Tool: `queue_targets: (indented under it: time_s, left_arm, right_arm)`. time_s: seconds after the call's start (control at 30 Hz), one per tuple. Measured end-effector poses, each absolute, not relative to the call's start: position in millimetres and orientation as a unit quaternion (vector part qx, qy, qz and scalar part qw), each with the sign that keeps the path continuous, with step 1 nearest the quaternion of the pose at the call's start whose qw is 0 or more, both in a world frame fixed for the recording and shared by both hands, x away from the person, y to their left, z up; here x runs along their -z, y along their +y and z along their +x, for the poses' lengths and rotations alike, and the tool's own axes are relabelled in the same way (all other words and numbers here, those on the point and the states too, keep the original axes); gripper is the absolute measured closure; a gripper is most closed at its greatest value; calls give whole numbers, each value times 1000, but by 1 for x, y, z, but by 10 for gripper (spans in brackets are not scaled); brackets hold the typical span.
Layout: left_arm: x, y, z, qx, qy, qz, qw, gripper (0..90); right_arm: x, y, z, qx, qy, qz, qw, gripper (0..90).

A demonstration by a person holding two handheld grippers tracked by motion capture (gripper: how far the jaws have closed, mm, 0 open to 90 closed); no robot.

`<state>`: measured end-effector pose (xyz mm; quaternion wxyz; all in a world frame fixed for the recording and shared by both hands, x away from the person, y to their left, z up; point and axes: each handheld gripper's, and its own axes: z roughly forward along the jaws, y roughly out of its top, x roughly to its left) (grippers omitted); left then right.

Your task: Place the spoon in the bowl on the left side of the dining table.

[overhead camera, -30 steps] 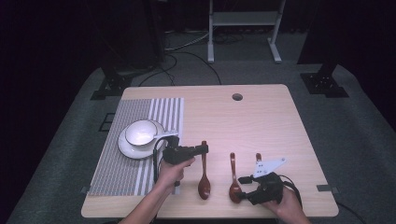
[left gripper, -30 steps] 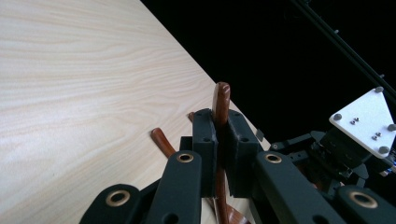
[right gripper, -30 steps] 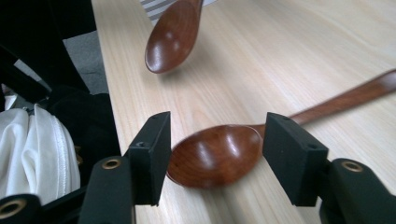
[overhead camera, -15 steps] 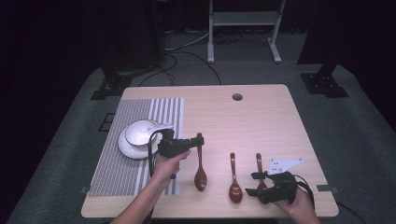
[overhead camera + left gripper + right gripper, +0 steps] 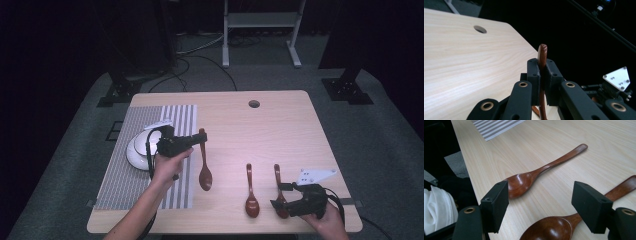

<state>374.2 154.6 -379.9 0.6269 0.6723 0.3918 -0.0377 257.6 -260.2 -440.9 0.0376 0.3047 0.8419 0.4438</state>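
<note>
Item one: a brown wooden spoon (image 5: 204,162), which we find clamped in the left gripper (image 5: 199,140). In the high view its long axis runs from the table's far edge toward the near edge, handle end away from us and bowl toward us, beside the right edge of the striped placemat (image 5: 120,170). In the left gripper view the handle (image 5: 542,53) stands upright between the pads, its tip rising just above them; the jaws are fully closed on it.

Item two: the right gripper (image 5: 281,197), near the table's near right corner. Its jaws stand wide apart and have just been opening; the pads press on nothing. In the right gripper view a spoon bowl (image 5: 549,228) lies between them on the wood, its handle passing behind the right jaw.

Item three: a further spoon (image 5: 541,171), flat on the tabletop just beyond the jaws, bowl toward the near edge, handle toward the far edge.

Item four: a white bowl (image 5: 140,150) on the placemat, by the table's left edge, partly hidden by the left hand's gripper.
</note>
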Motion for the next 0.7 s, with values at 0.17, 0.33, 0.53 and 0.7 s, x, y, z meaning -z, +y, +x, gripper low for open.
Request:
queue_targets:
  time_s: [0.17, 0.33, 0.53, 0.7]
  left_arm:
    - [374, 164, 378, 25, 397, 669, 628, 841]
    - [371, 175, 382, 16, 408, 663, 628, 841]
    - [364, 186, 387, 0, 416, 658, 627, 841]
    - [358, 194, 391, -17, 422, 657, 624, 841]
  right_arm:
    - [441, -264, 256, -446, 838, 311, 40, 283]
    - [442, -270, 255, -449, 833, 320, 39, 282]
    - [443, -277, 254, -455, 827, 328, 41, 281]
    - [443, -281, 252, -460, 822, 333, 41, 281]
